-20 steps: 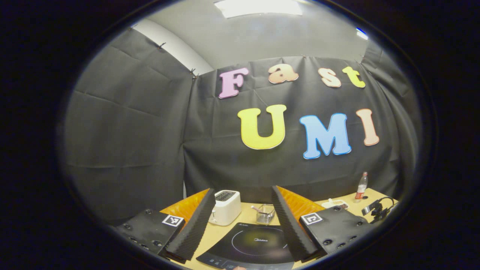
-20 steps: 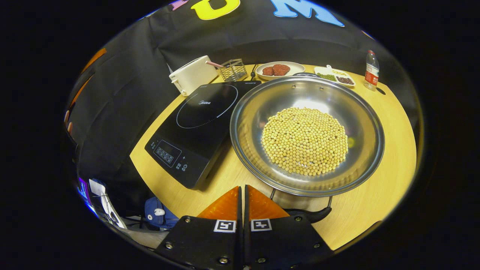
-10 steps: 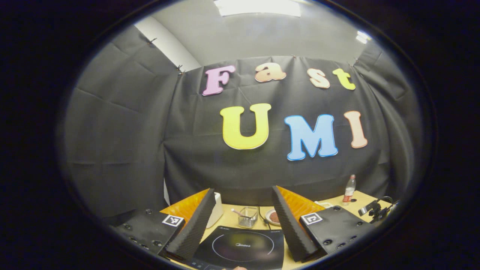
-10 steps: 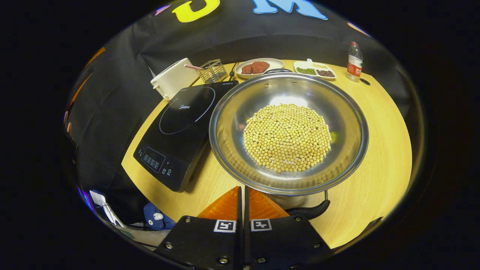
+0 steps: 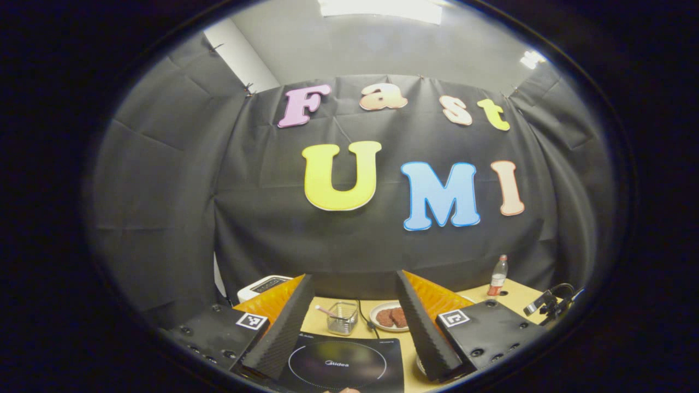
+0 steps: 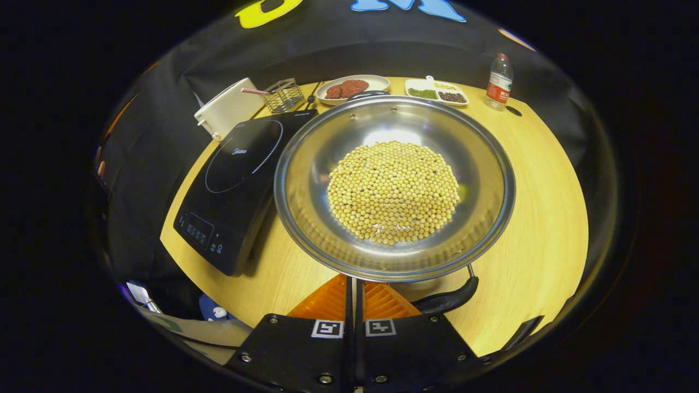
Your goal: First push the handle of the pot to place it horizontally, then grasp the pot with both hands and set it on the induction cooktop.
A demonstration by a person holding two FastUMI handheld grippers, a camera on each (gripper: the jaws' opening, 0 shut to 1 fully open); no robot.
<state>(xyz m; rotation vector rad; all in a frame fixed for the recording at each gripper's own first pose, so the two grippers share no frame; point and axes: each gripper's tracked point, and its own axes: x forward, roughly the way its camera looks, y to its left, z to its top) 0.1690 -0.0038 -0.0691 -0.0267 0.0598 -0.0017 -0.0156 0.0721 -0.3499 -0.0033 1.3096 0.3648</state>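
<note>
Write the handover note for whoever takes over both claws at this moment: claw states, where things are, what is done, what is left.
Right claw: shut, empty, at the pot's near rim beside the near handle.
Left claw: open, empty, raised over the induction cooktop.
Pot, holding beans, rests on the table, right of the cooktop and not on it.
Done: nothing certain; the handle lies roughly level.
Left: confirm the handle, grip both sides, lift the pot onto the cooktop.

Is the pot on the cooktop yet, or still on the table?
Still on the table. In the right gripper view the pot, full of yellow beans, sits beside the induction cooktop, whose cooking ring is bare.
</note>
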